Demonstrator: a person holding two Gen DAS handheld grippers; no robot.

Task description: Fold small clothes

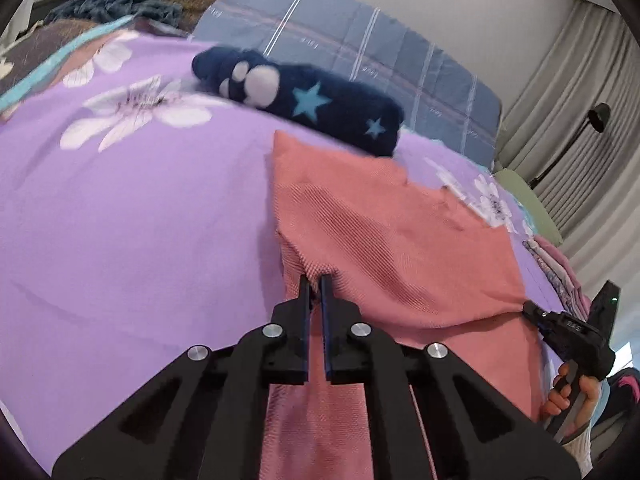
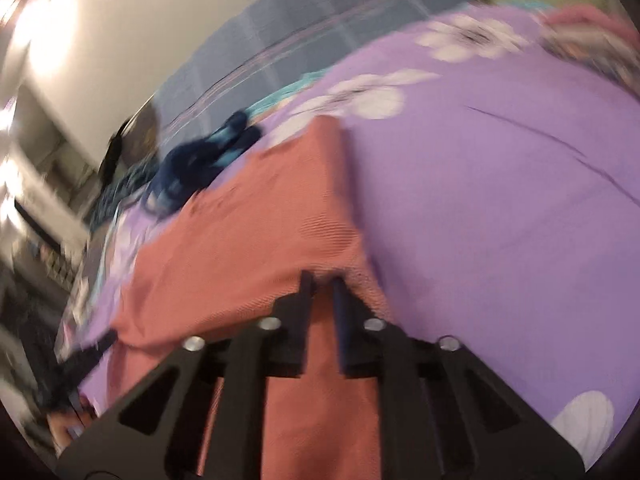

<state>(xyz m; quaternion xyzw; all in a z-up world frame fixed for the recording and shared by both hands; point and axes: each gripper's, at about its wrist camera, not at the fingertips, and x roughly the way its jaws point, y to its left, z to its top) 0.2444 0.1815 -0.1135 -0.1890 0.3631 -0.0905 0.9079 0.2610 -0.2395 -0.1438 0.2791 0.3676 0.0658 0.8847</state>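
A salmon-pink ribbed knit garment (image 1: 384, 232) lay spread on a purple bedspread printed with white flowers (image 1: 140, 208), with both grippers clamped on its near edge. The left gripper (image 1: 315, 280), black with two narrow fingers, had its jaws drawn close together with a bunched ridge of the pink cloth pinched between them at the garment's left edge. In the left wrist view, the right gripper (image 1: 529, 307) gripped the garment's right corner, and the cloth was pulled taut between the two tools; part of the person's right hand (image 1: 568, 394) showed on its handle. In the blurred right wrist view, the right gripper (image 2: 323, 277) had its jaws nearly together with the pink garment (image 2: 248, 232) caught between them, and the left gripper (image 2: 94, 346) appeared as a dark smear at the cloth's far corner.

Beyond the garment, touching its far edge, lay a dark navy fleece item with turquoise stars and a white paw print (image 1: 304, 96). Behind that, at the bed's far edge, sat a blue-grey plaid quilted pillow (image 1: 360, 48). A stack of folded pink and patterned clothes (image 1: 556, 268) rested near the bedspread's right edge. A black floor lamp (image 1: 596, 118) stood before pale grey curtains (image 1: 580, 80).
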